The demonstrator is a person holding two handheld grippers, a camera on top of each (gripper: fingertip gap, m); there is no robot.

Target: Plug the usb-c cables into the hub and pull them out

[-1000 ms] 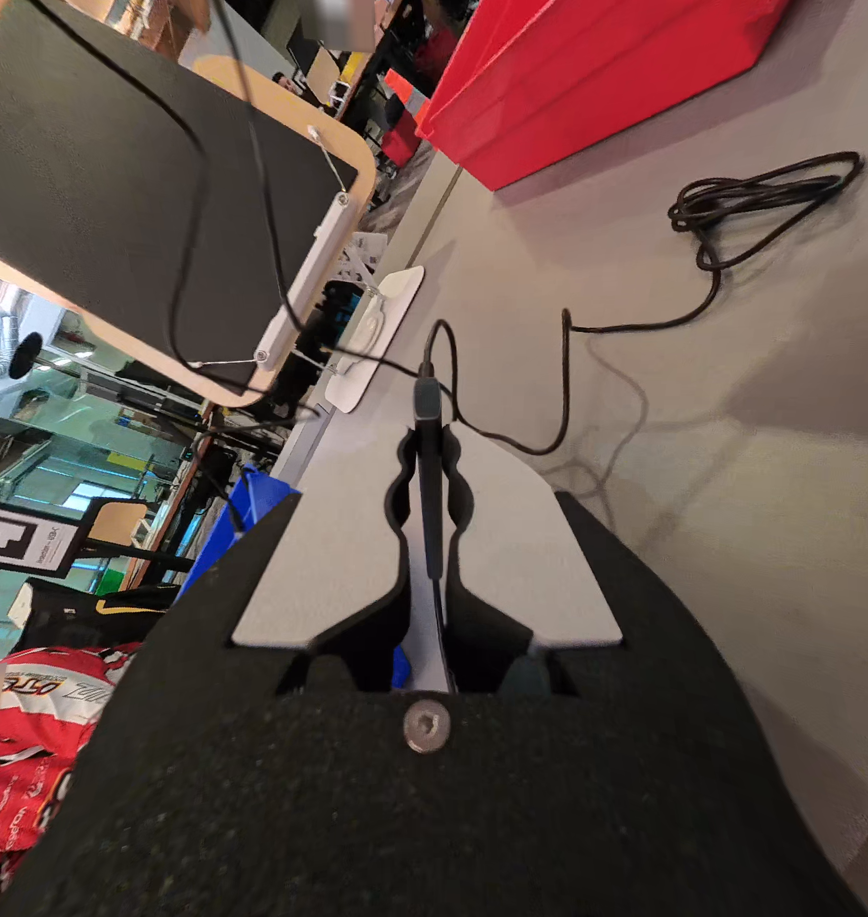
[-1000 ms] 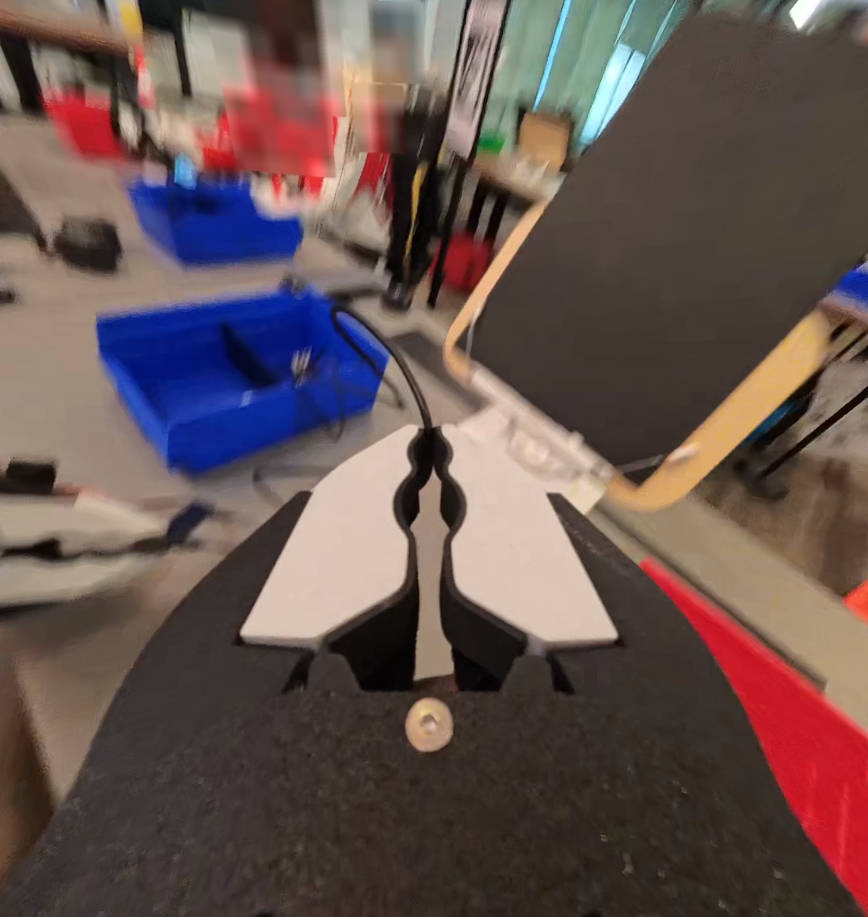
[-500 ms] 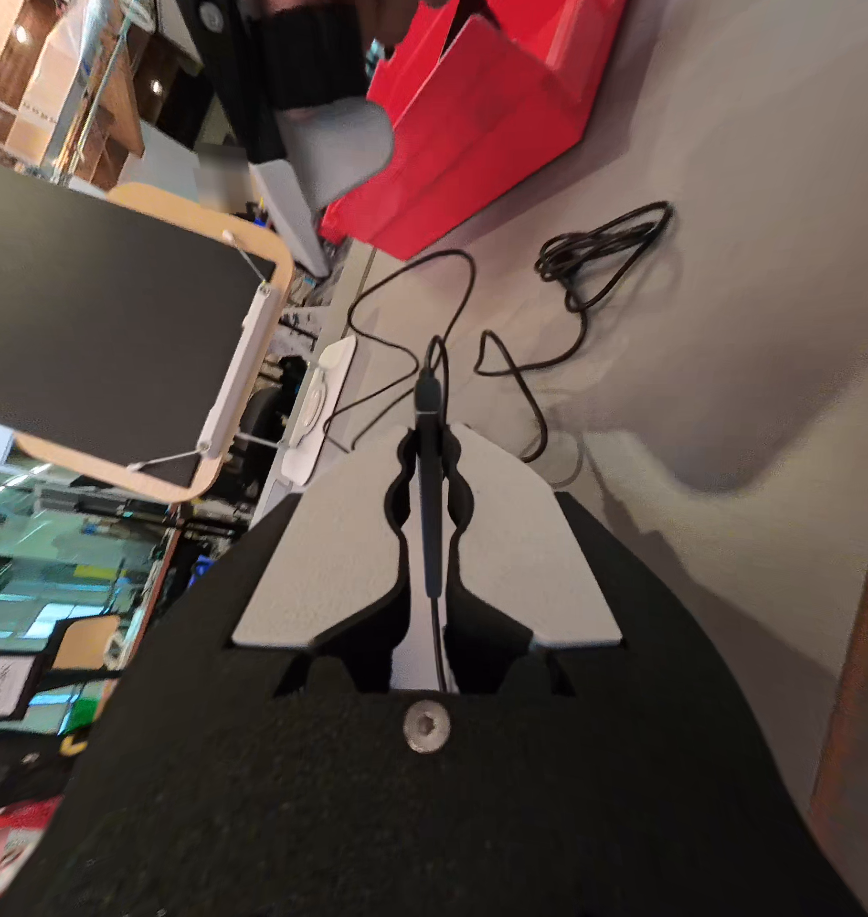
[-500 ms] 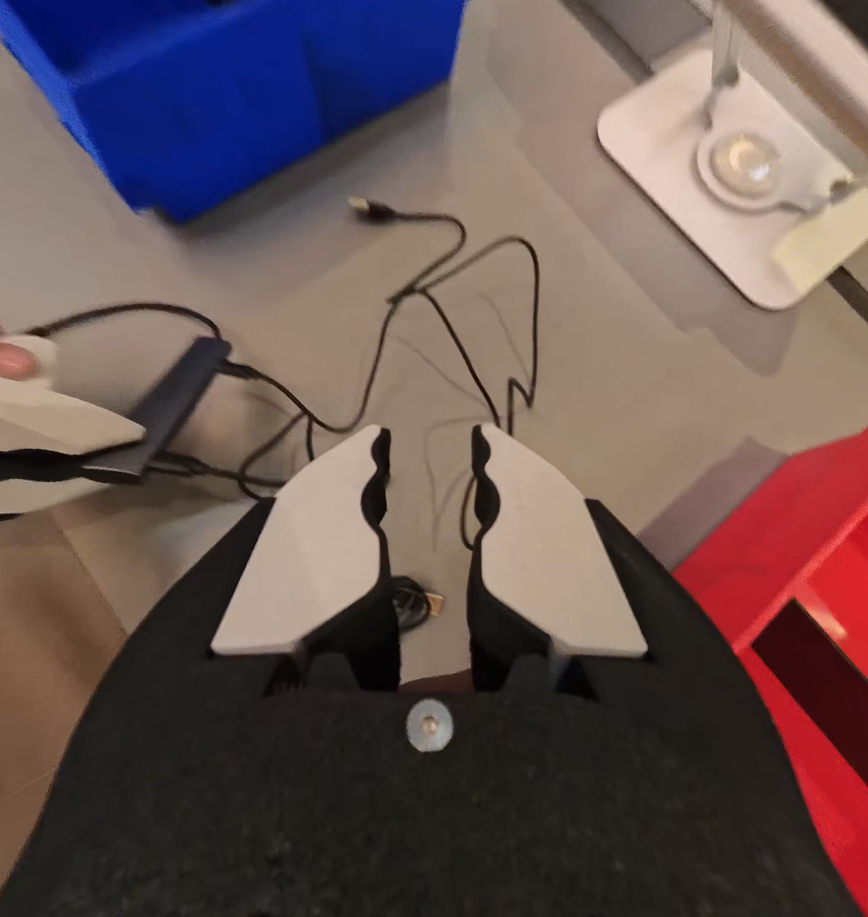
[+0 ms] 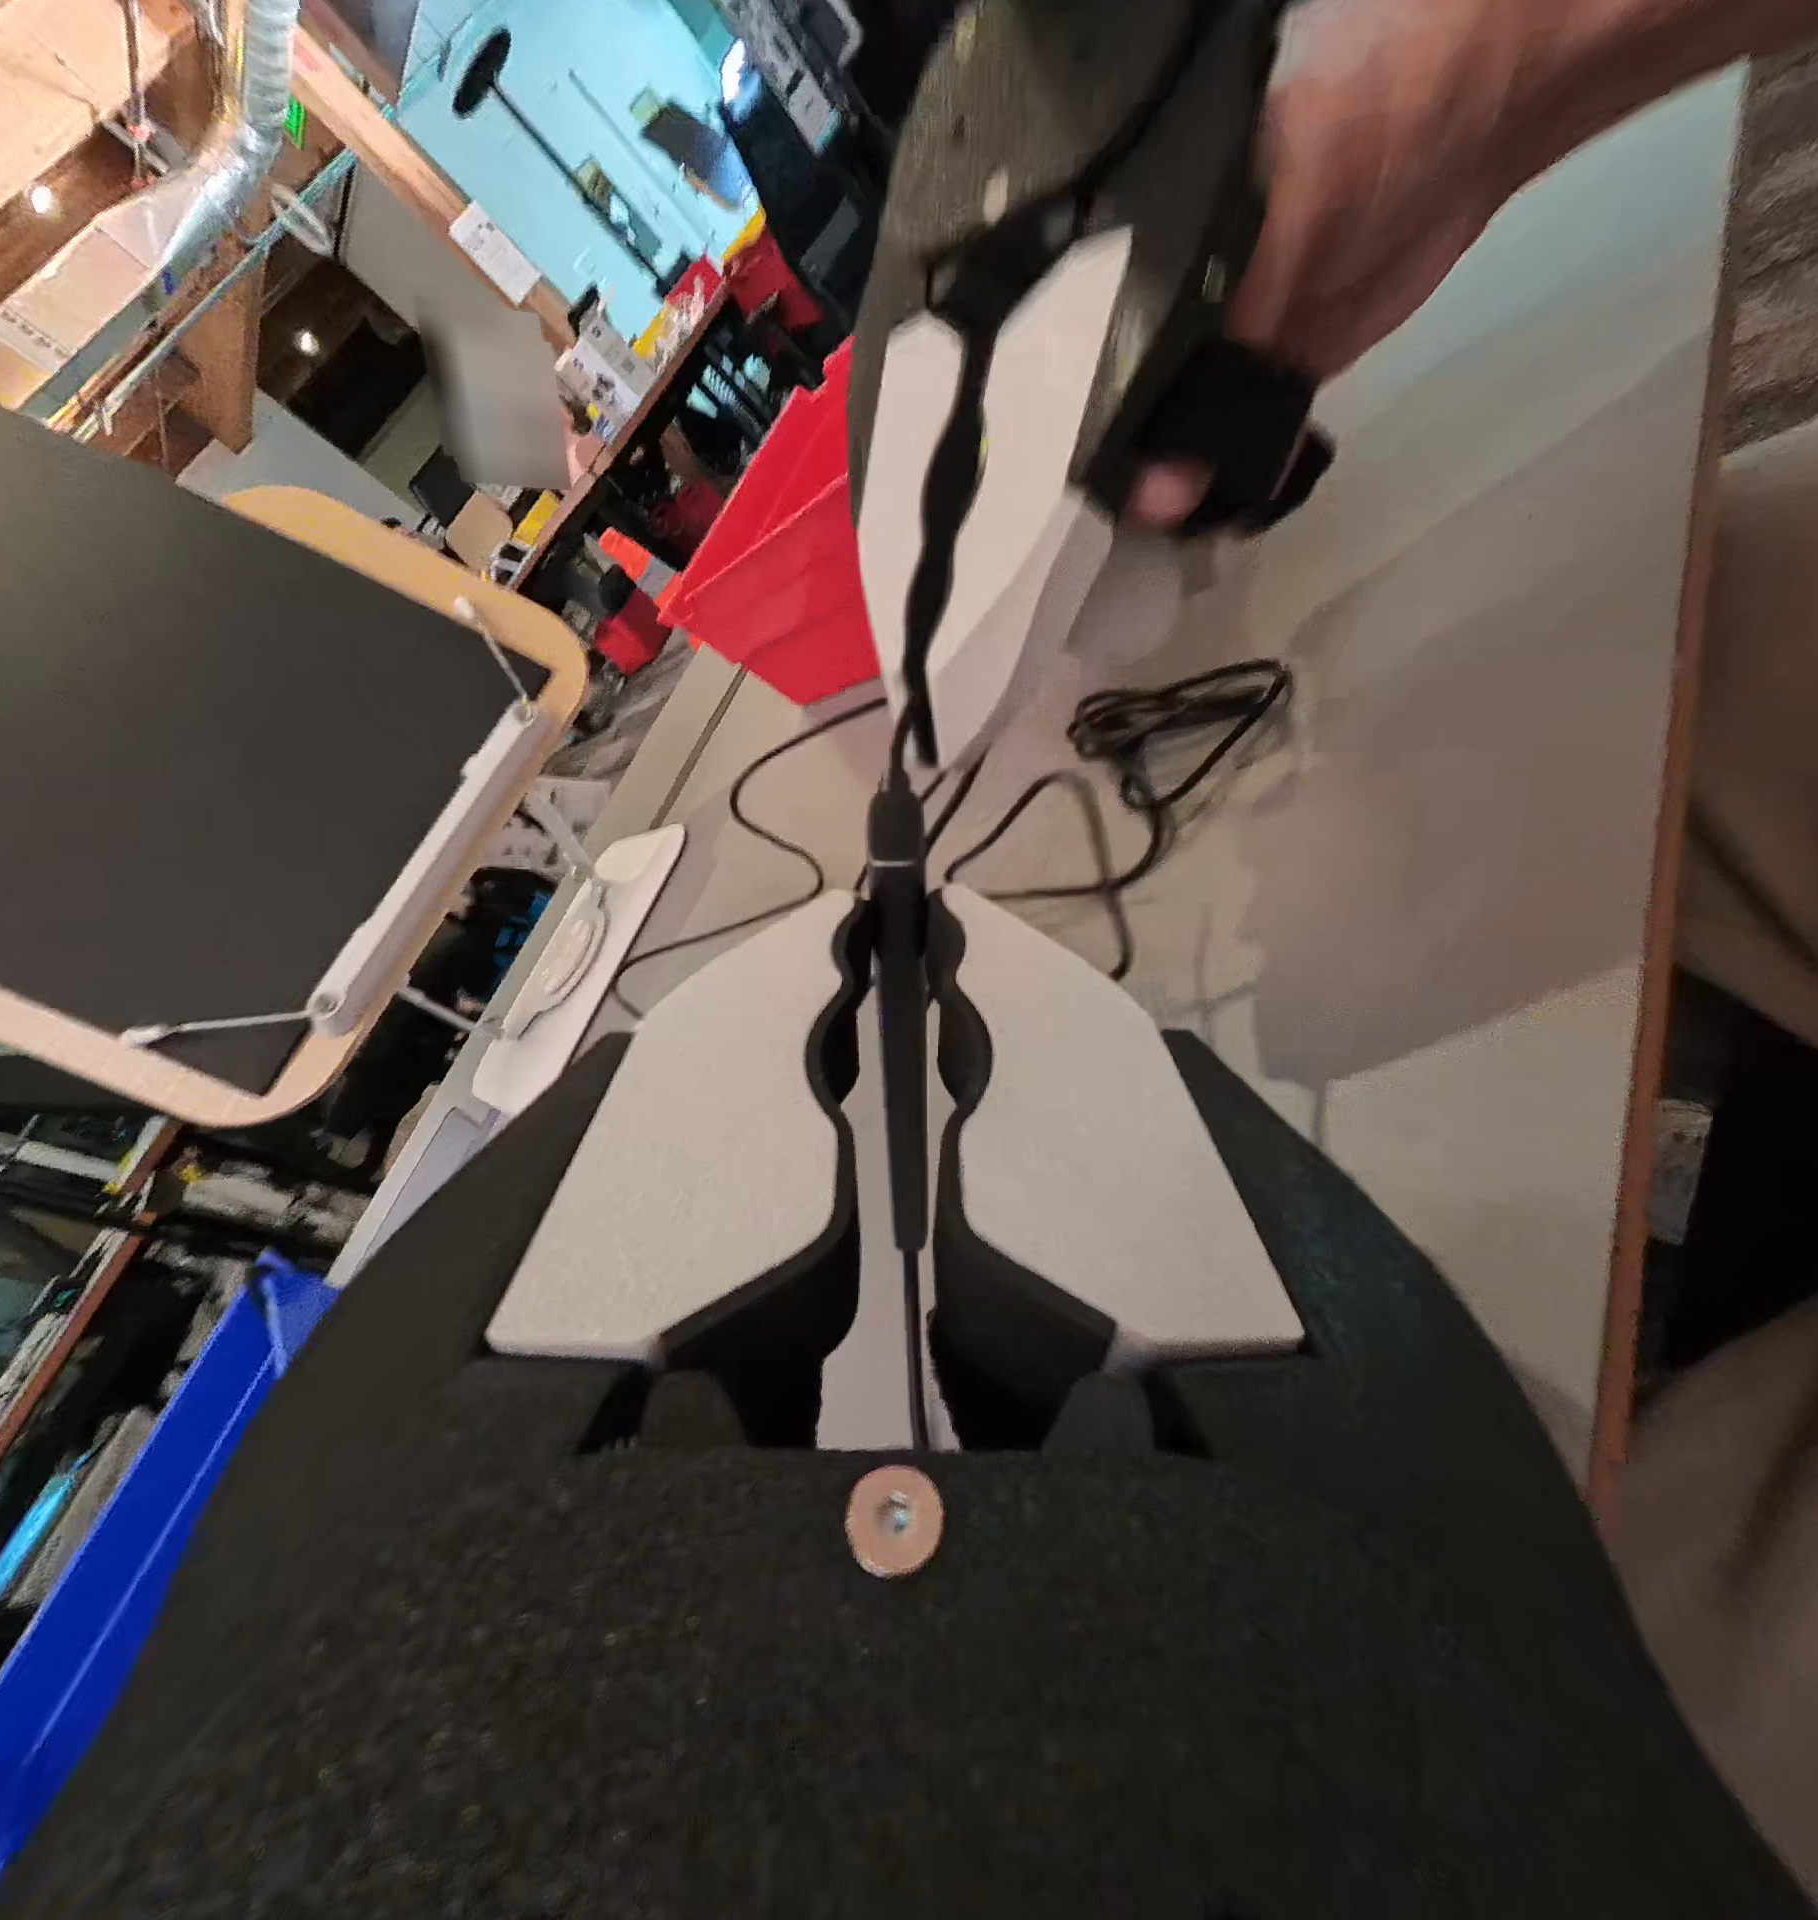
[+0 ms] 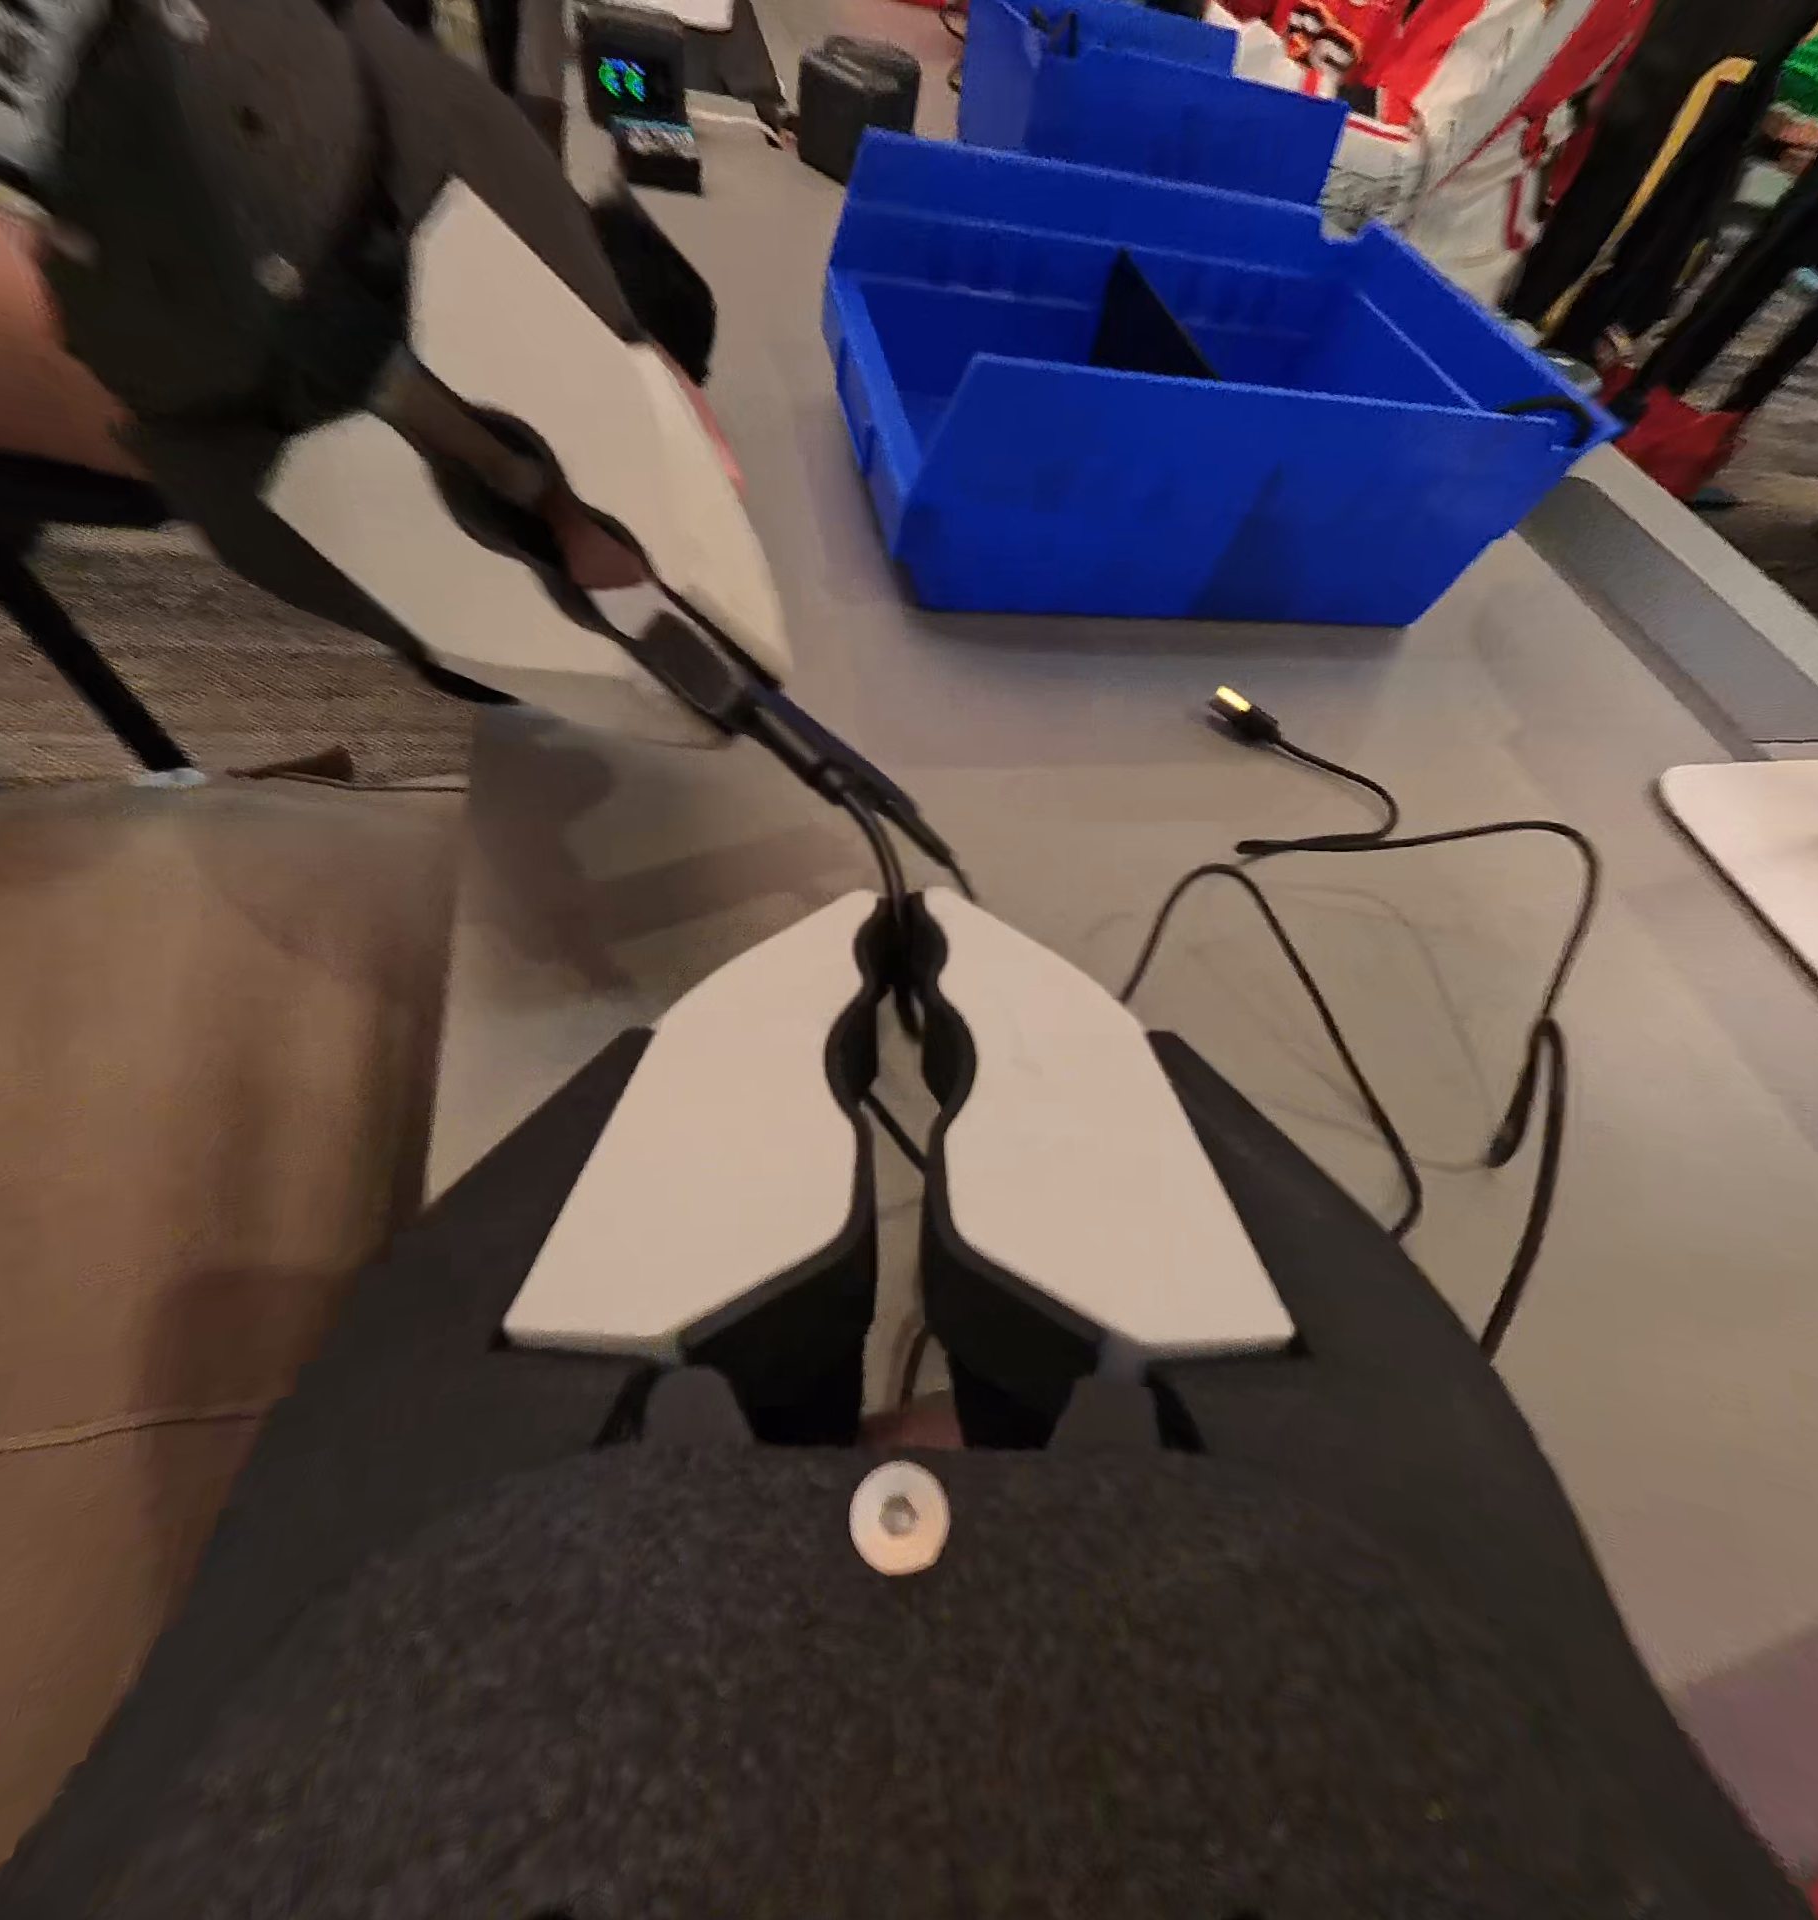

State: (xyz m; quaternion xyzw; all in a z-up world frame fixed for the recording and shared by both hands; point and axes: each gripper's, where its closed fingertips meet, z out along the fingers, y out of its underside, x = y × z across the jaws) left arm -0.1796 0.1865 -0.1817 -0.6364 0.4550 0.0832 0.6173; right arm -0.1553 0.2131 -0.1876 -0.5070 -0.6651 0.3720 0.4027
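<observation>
My left gripper point(image 5: 900, 906) is shut on the slim dark hub point(image 5: 903, 1049), seen edge-on between its fingers. A black USB-C cable's plug point(image 5: 894, 831) sits in the hub's far end. My right gripper point(image 6: 900, 912) is shut on that cable point(image 6: 881, 852) just behind the plug, tip to tip with the left gripper point(image 6: 739, 691). The hub point(image 6: 806, 740) sticks out of the left fingers in the right wrist view. The right gripper point(image 5: 920, 732) comes down from above in the left wrist view. A second cable's free plug point(image 6: 1243, 714) lies on the grey table.
A blue bin point(image 6: 1144, 436) stands beyond the grippers and a red bin point(image 5: 780, 582) at the far side. A black panel with a wooden frame point(image 5: 157, 727) stands on a white base point(image 5: 583, 935). A coiled black cable point(image 5: 1175, 717) and loose cable loops point(image 6: 1404, 842) lie on the table. The tips of one gripper are about 5 cm away from the tips of the other.
My right gripper was open above the loose cables; it has moved to the hub and shut on the plugged-in cable. My left gripper has swung round with the hub still in it.
</observation>
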